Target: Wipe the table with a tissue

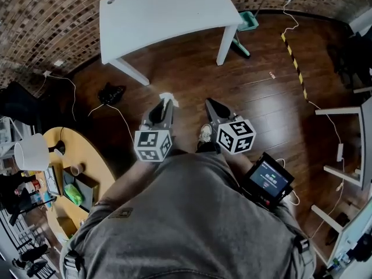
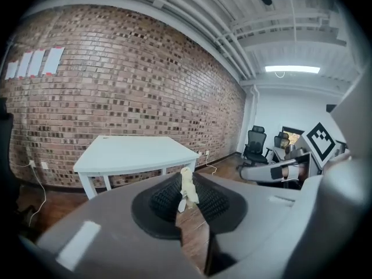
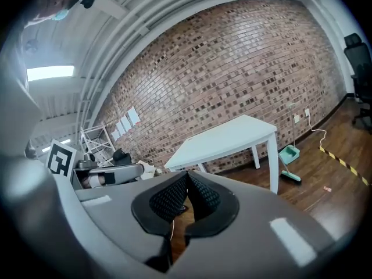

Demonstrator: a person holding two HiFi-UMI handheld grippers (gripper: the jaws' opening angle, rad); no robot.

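Observation:
The white table stands against the brick wall, well ahead of me across the wooden floor. It shows in the left gripper view as the white table and in the right gripper view as the white table. My left gripper is held at waist height, shut on a small crumpled white tissue. The tissue sticks up from between the pads of the left gripper. Beside it, my right gripper has its pads closed tip to tip, and the right gripper holds nothing.
A round yellow table with a white lamp and clutter is at my left. A green dustpan and broom lean by the table leg. Cables, a black object and striped tape lie on the floor. White shelving is at the right.

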